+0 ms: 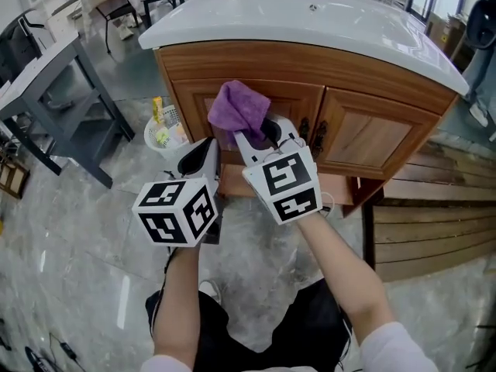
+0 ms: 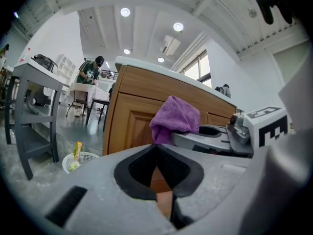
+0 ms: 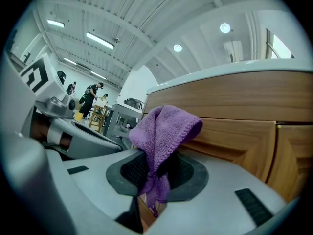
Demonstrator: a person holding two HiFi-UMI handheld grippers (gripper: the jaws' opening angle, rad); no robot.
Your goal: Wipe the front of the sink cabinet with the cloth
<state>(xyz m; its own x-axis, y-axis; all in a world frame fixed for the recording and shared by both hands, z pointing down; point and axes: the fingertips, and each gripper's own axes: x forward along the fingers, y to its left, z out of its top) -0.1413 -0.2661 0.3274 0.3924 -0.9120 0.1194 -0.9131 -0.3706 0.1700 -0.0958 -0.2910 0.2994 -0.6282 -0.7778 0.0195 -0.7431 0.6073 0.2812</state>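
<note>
The right gripper (image 3: 154,176) is clamped on a gathered tail of the purple cloth (image 3: 165,129), so most of the fabric bunches ahead of the jaws as a soft pad, likely so that cloth rather than plastic meets the wood. In the head view that pad sits at 12 o'clock from the gripper, over the left door of the sink cabinet (image 1: 364,134), just under the white sink top (image 1: 310,22); whether it touches the door cannot be told. The left gripper (image 1: 200,160) hangs at 8 o'clock from the right, jaws together on nothing, apparently kept clear of the wiping path.
</note>
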